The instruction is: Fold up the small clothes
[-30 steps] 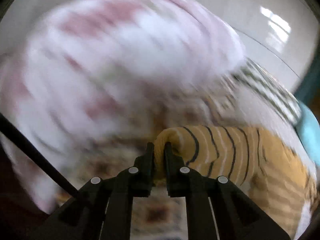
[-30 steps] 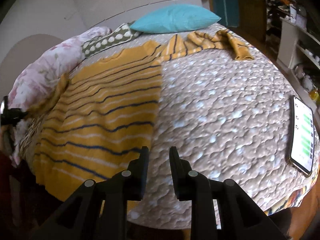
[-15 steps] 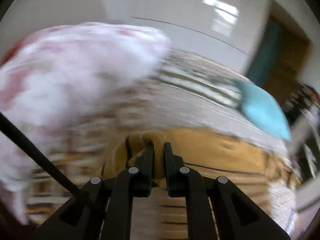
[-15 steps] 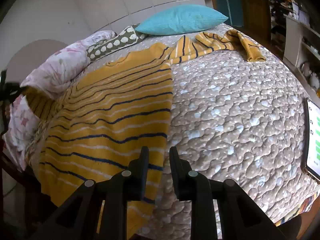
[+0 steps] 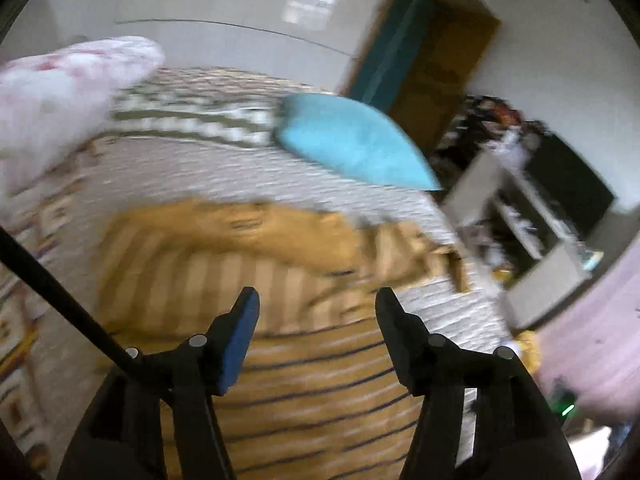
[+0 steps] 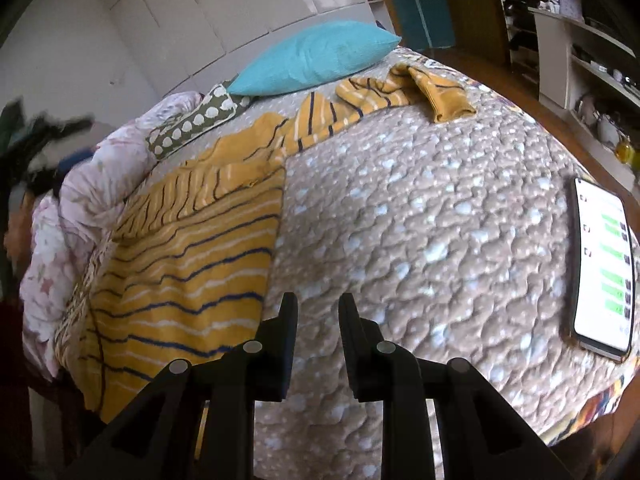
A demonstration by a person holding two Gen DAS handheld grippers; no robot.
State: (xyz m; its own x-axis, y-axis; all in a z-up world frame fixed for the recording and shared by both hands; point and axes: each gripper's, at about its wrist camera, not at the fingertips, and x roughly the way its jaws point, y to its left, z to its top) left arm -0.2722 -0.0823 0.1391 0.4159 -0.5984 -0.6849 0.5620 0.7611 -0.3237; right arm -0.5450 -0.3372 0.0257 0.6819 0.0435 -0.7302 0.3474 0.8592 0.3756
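A yellow sweater with dark and white stripes (image 6: 192,264) lies flat on the left half of the bed. Its near sleeve (image 6: 208,192) is folded across the chest, and its far sleeve (image 6: 400,92) stretches toward the blue pillow. My left gripper (image 5: 318,312) is open and empty, above the sweater (image 5: 304,392); this view is blurred. My right gripper (image 6: 318,312) hangs above the bedspread just right of the sweater's edge, its jaws a narrow gap apart with nothing between them.
A brown quilted bedspread (image 6: 440,240) covers the bed. A blue pillow (image 6: 316,56), a spotted pillow (image 6: 192,124) and a pink floral duvet (image 6: 80,208) lie along the far and left sides. A lit phone (image 6: 602,272) lies at the right edge. Shelves (image 6: 580,60) stand beyond.
My left gripper let go of the sleeve, opened wide and swung right. The sleeve now lies folded over the sweater's body. My right gripper rose slightly.
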